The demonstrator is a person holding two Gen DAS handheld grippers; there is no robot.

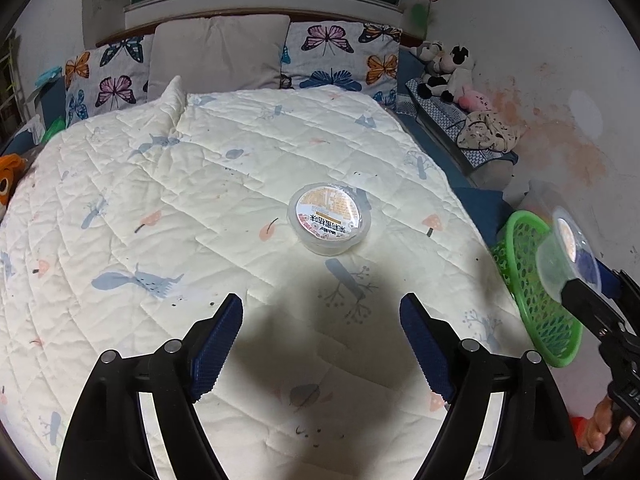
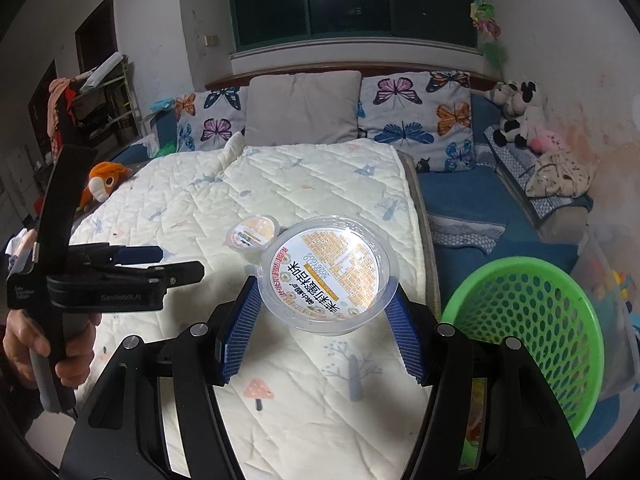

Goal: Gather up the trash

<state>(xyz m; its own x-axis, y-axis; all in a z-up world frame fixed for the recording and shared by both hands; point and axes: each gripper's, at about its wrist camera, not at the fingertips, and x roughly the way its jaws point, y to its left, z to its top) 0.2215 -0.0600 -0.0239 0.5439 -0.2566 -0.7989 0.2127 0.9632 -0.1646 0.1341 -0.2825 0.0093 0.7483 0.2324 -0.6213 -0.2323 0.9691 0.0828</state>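
A clear plastic cup with a printed foil lid [image 1: 329, 218] lies on the white quilt ahead of my left gripper [image 1: 321, 312], which is open, empty and hovering short of it. It also shows in the right wrist view [image 2: 252, 234]. My right gripper [image 2: 323, 298] is shut on a second, like cup [image 2: 328, 272] and holds it above the bed's right edge, left of the green basket [image 2: 532, 328]. In the left wrist view that held cup [image 1: 568, 258] hangs over the green basket [image 1: 536, 292].
The white quilt [image 1: 180, 220] covers the bed. Butterfly pillows [image 1: 340, 56] and a grey pillow [image 1: 218, 54] line the headboard. Plush toys [image 1: 448, 72] sit on the blue ledge at right. An orange plush [image 2: 106, 182] lies at the bed's left.
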